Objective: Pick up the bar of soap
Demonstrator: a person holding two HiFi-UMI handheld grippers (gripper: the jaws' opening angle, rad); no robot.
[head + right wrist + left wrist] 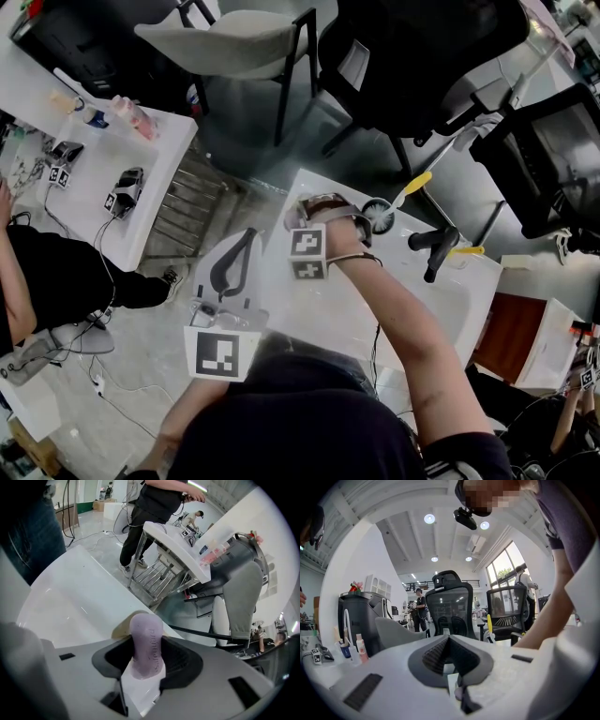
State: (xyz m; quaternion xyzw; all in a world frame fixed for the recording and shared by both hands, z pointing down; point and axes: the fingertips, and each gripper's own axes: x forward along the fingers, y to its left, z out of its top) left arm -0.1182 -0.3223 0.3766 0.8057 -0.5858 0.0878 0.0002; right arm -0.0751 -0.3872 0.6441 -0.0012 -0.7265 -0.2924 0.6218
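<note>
The bar of soap [146, 639] is pale lilac with stamped letters and stands on end between my right gripper's [147, 656] dark pads, which press on both its sides. Below it lies the white basin counter [70, 602]. In the head view the right gripper [323, 214] reaches over the far left corner of that counter [356, 319], and the soap is hidden behind it. My left gripper [246, 234] hangs to the left of the counter, off its edge. Its pads meet at the tip with nothing held, as the left gripper view [449, 639] shows.
A black tap [436, 248] and a yellow-handled brush [405, 191] sit at the counter's back. Beyond it stand a grey chair [234, 42] and black office chairs [422, 56]. A white desk [98, 178] with bottles is at the left, with a person [47, 272] beside it.
</note>
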